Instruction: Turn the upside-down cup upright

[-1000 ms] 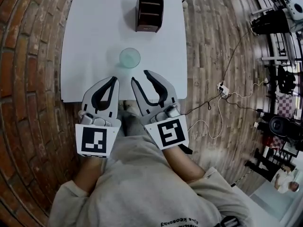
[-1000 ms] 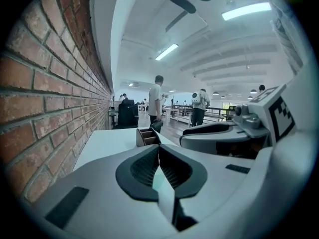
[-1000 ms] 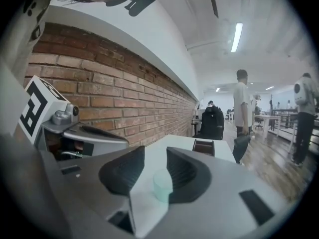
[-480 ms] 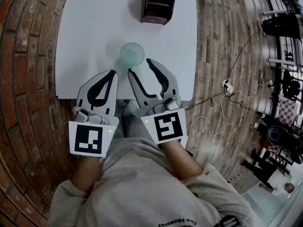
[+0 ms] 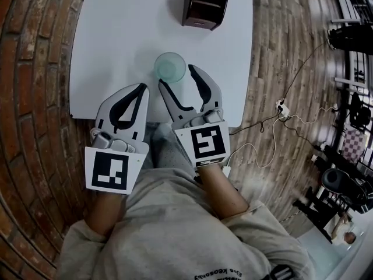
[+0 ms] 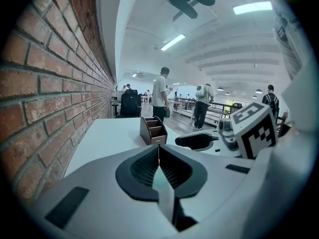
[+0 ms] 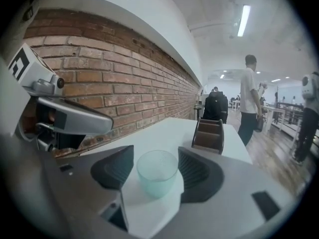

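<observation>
- The translucent pale green plastic cup (image 5: pixel 170 67) stands on the white rectangular table (image 5: pixel 116 28), near the edge closest to the person. It is well apart from the dark brown wooden desk organizer (image 5: pixel 205 4) at the far side.
- The right gripper (image 5: pixel 178 77) has its jaws spread, and they have just been opening: a second ago they were much narrower.
- A second ago the cup lay just ahead of the right gripper's tips. Now the tips reach to either side of it, so the cup sits in the mouth of the opening.
- In the right gripper view the cup shows between the two dark ribbed pads (image 7: pixel 199 171), with a gap on each side. Nothing presses on it, so this gripper grasps nothing.
- The left gripper (image 5: pixel 143 86) is clenched with its pads meeting and nothing between them, as it was a second ago. It hangs just beside the right gripper over the table's near edge, left of the cup and not touching it.
- In the head view the organizer now sits higher, partly cut by the top border.
</observation>
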